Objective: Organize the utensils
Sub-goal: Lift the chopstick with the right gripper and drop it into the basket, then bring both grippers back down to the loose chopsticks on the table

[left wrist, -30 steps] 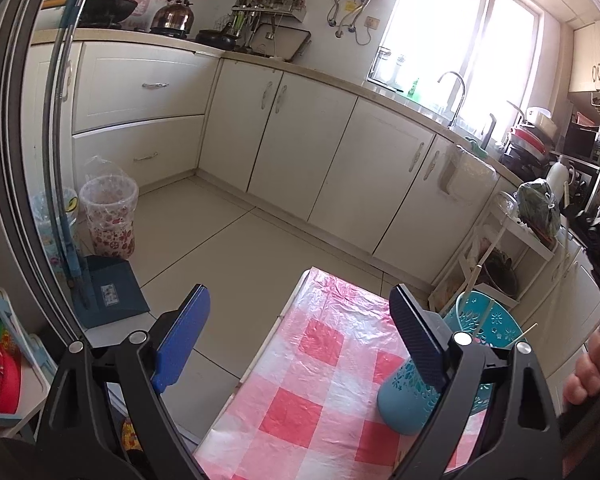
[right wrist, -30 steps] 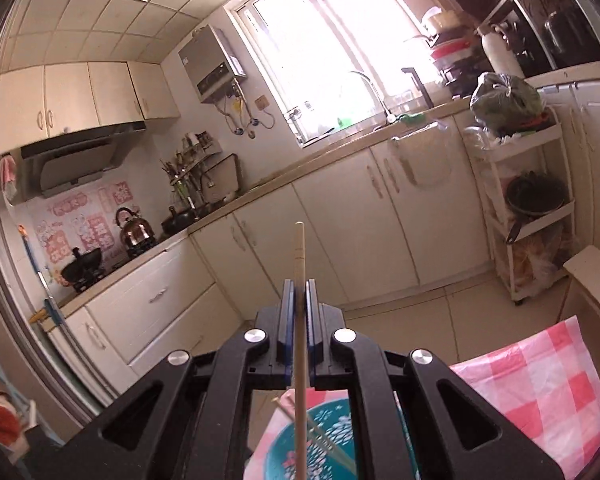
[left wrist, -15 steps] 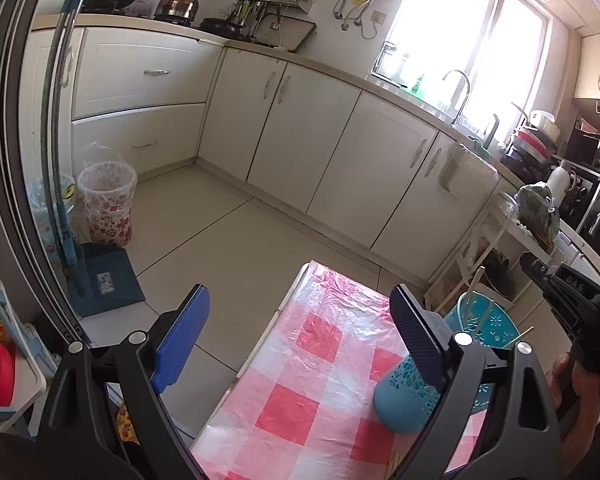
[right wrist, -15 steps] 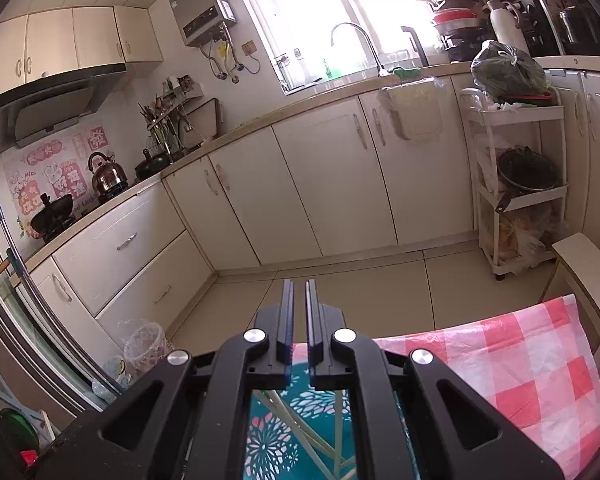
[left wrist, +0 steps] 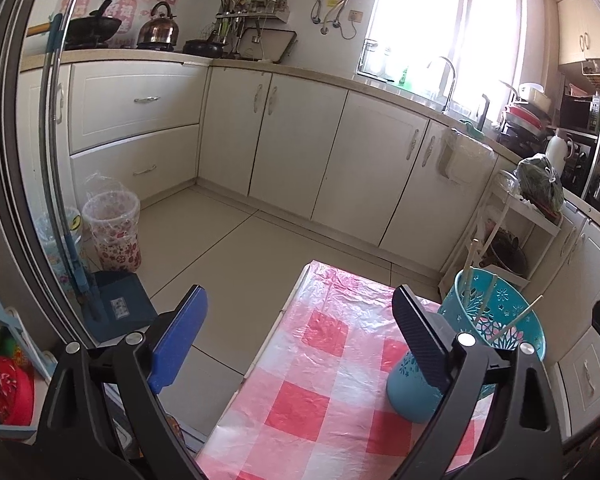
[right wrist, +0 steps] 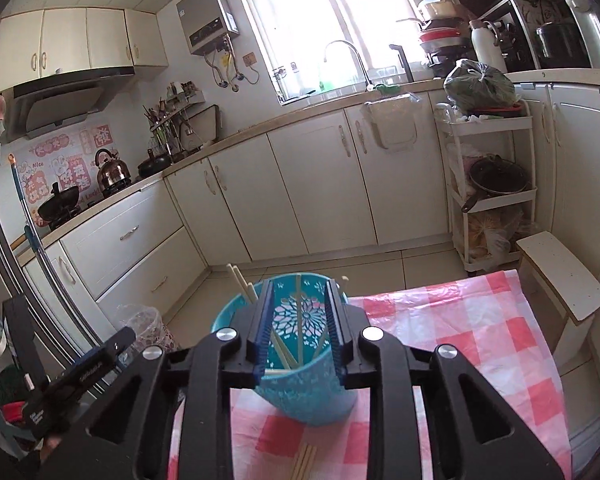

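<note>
The right gripper (right wrist: 299,304) hangs just above the cup (right wrist: 304,390). Its jaws have just been opening and now stand partly apart with nothing between them; past the gap you look into the cup's mouth. Chopsticks (right wrist: 299,322) lean inside the cup, with two tips poking over the rim at 11 o'clock. More chopsticks (right wrist: 305,460) lie flat on the checked cloth (right wrist: 480,344) at 6 o'clock from the cup.

The left gripper (left wrist: 300,332) has its jaws wide apart and empty, over the cloth's left edge. In its view the cup (left wrist: 408,380) stands at 3 o'clock, half hidden behind the right finger (left wrist: 418,340), with chopsticks (left wrist: 485,300) sticking up from it. A bin (left wrist: 112,236) stands on the floor at 10 o'clock.
</note>
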`<state>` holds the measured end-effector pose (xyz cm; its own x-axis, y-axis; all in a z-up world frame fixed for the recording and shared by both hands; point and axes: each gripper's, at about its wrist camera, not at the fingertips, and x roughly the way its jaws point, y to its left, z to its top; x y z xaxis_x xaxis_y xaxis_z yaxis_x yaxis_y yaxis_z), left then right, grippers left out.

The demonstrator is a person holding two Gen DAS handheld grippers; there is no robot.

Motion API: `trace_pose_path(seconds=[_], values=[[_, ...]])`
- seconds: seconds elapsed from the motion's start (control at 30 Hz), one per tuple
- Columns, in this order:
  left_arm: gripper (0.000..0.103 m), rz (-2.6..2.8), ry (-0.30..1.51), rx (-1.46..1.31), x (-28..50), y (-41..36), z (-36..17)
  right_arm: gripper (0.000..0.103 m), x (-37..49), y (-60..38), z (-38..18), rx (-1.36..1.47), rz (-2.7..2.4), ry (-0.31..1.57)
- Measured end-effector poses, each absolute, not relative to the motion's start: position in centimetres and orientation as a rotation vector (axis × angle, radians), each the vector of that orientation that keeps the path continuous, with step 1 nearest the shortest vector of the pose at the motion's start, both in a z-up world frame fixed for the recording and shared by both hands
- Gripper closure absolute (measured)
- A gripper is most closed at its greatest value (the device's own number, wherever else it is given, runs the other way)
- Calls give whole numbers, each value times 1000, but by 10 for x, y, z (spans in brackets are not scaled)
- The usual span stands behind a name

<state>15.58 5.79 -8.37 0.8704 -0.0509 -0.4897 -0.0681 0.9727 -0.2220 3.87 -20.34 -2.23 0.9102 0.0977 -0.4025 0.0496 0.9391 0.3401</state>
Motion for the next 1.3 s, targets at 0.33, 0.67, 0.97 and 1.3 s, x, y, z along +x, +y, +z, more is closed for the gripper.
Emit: trace_pose_path(seconds=[0.33,0.67,0.97,1.3], values=[[11,-23,461,-152,130,40,-73,67,-14,-193,-59,351,-21,523],[10,-36,504,-101,104,35,-86,67,-13,-168,-111,318,29,687],[9,-16,607,-132,104,49,-104,68,1,-149,-160,300,65,860],[9,-27,647,-96,110,41,-115,74,18,-138,-182,272,48,930]])
